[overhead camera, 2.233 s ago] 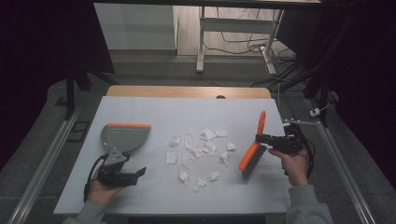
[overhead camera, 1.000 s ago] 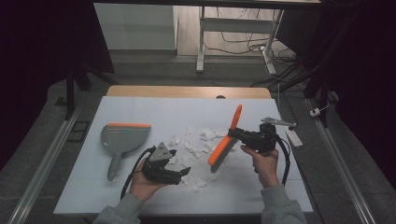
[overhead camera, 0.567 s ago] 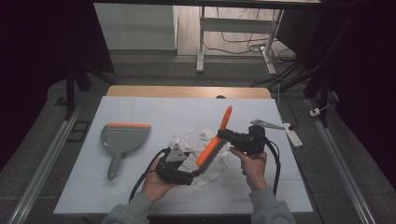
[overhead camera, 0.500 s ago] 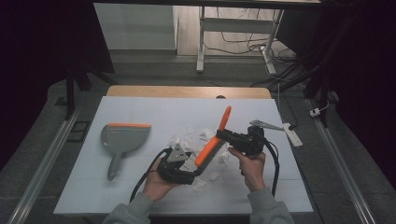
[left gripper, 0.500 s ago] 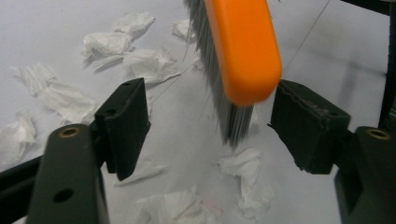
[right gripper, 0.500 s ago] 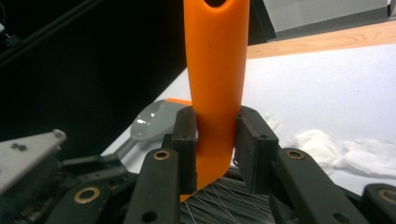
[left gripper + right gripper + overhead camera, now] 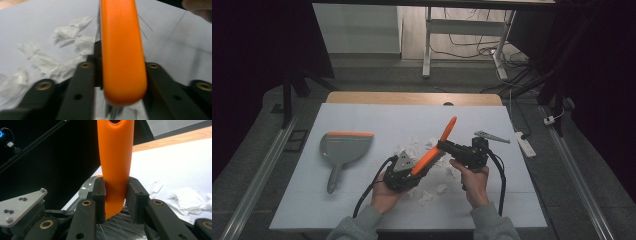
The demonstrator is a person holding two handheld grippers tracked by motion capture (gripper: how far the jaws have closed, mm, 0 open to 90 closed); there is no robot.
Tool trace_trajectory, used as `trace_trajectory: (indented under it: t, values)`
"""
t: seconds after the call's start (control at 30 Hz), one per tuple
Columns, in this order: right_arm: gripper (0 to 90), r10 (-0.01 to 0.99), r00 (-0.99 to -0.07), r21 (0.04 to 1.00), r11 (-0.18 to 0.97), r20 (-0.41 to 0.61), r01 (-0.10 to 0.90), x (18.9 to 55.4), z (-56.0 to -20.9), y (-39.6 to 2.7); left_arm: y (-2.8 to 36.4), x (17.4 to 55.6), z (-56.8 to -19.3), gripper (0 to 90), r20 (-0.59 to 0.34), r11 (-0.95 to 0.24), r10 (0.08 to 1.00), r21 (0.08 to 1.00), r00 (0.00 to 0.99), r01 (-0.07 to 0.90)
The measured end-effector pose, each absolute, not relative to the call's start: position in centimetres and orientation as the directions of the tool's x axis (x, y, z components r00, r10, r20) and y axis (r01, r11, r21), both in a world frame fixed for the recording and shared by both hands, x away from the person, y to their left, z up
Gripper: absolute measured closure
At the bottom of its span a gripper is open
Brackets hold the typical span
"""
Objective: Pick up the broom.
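Orange brush (image 7: 435, 148) clamped between both tongs.

Orange brush held slantwise over scattered paper scraps

The orange-handled brush (image 7: 434, 150) was held tilted, its handle end raised away from the person and its bristled head low above the white sheet. Crumpled white paper scraps (image 7: 432, 187) were strewn under and around it. A grey dustpan (image 7: 343, 150) with an orange edge was left flat, well apart.

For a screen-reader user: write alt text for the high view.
Both hand-held grippers, left gripper and right gripper, clamp one orange-handled brush above scattered white crumpled paper scraps on a white table. A grey dustpan with an orange edge lies to the left.
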State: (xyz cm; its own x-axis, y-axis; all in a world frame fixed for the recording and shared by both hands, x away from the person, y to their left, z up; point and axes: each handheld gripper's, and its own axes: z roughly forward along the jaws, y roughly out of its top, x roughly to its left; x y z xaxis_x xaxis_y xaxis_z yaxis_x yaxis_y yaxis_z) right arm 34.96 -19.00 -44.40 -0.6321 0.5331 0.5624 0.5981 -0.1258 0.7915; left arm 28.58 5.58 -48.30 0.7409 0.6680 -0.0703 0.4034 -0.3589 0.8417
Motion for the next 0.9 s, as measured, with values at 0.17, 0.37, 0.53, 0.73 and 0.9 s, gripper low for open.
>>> trace_trajectory:
  t: [0.17, 0.37, 0.53, 0.73, 0.9]
  values:
    - [70.6, 0.528, -0.637, 0.793, -0.124, 0.562, 0.596, 34.8, -44.3, -18.9, 6.1, 28.7, -48.2, 76.4, -0.065, -0.367, 0.666, 0.839, 0.743, 0.402]
    - [70.4, 0.515, -0.649, 0.794, -0.107, 0.560, 0.599, 34.8, -44.3, -18.9, 6.6, 28.6, -47.9, 77.6, -0.045, -0.388, 0.658, 0.835, 0.751, 0.391]
    - [67.9, 0.515, -0.664, 0.801, -0.079, 0.542, 0.593, 34.9, -44.2, -18.7, 7.2, 28.7, -47.7, 78.0, -0.053, -0.388, 0.652, 0.834, 0.757, 0.393]
    - [46.7, 0.567, -0.688, 0.843, -0.024, 0.454, 0.537, 34.3, -43.4, -19.1, 8.2, 28.9, -47.4, 78.3, -0.050, -0.392, 0.661, 0.827, 0.748, 0.402]
    - [35.9, 0.598, -0.735, 0.871, 0.121, 0.319, 0.476, 33.5, -42.8, -20.0, 8.7, 29.1, -47.3, 78.3, -0.052, -0.418, 0.649, 0.809, 0.759, 0.413]
